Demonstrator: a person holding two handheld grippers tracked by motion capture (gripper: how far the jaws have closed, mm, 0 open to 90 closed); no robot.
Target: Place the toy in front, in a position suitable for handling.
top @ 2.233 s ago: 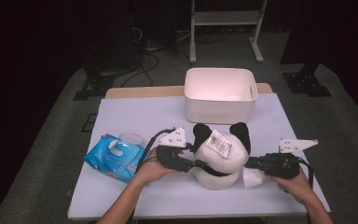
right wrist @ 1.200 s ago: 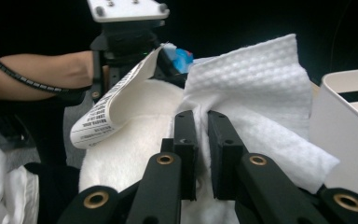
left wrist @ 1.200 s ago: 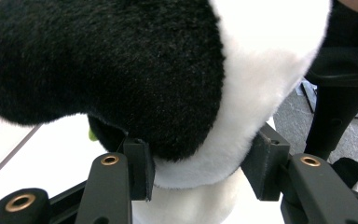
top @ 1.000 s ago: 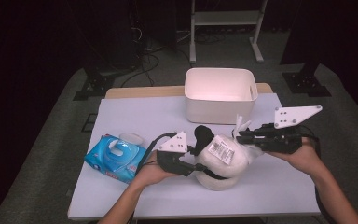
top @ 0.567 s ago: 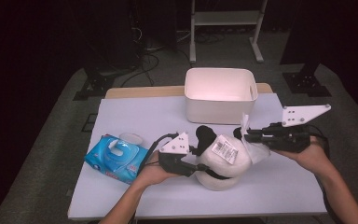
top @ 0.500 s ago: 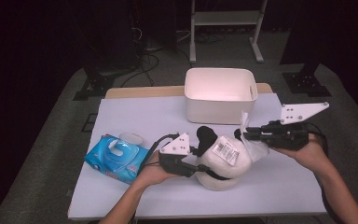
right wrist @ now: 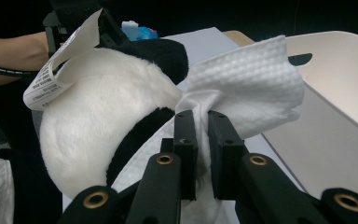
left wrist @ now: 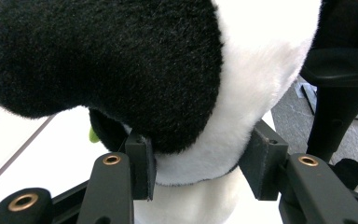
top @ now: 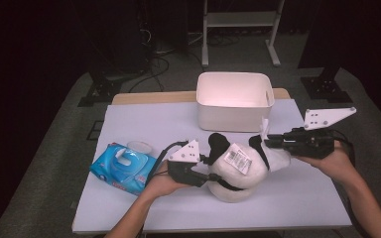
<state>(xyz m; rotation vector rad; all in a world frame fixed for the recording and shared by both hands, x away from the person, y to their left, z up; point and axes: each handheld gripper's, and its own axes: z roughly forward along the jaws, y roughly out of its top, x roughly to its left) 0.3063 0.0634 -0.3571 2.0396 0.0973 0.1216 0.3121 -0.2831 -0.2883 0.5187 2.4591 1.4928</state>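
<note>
1. Right gripper [right wrist: 200, 140]: jaws clenched on a white wipe [right wrist: 247, 88]. The wipe bunches between the pads and fans out above them.
2. In the high view the right gripper [top: 268, 142] points left along the table, level, toward the plush. The wipe [top: 264, 128] sticks up at its tip.
3. Left gripper [left wrist: 198, 163]: jaws grasping the panda plush [left wrist: 242, 70] around a narrow white part under a black patch, both pads pressed into the fur.
4. In the high view the left gripper [top: 204, 177] points right and holds the plush [top: 238, 171] from its left side.
5. Plush sits near the front edge of the table [top: 144, 119], about mid-width, just in front of the white bin [top: 233, 106] at the back edge. A paper tag [top: 238, 157] lies on top of it.
6. Key relation: the wipe touches the plush's upper right side, so the plush lies straight ahead of the right jaws and slightly left in the right gripper view.
7. Plush's long axis runs roughly left-right, between the two grippers.
8. Right hand [top: 335, 163] does the wiping; left only steadies.
9. Judgement: the next stroke likely sweeps the wipe across the white fur toward the tag; the tag could snag.
10. Wipes pack [top: 124, 167] lies near the front-left corner, well clear of both grippers' tips.
</note>
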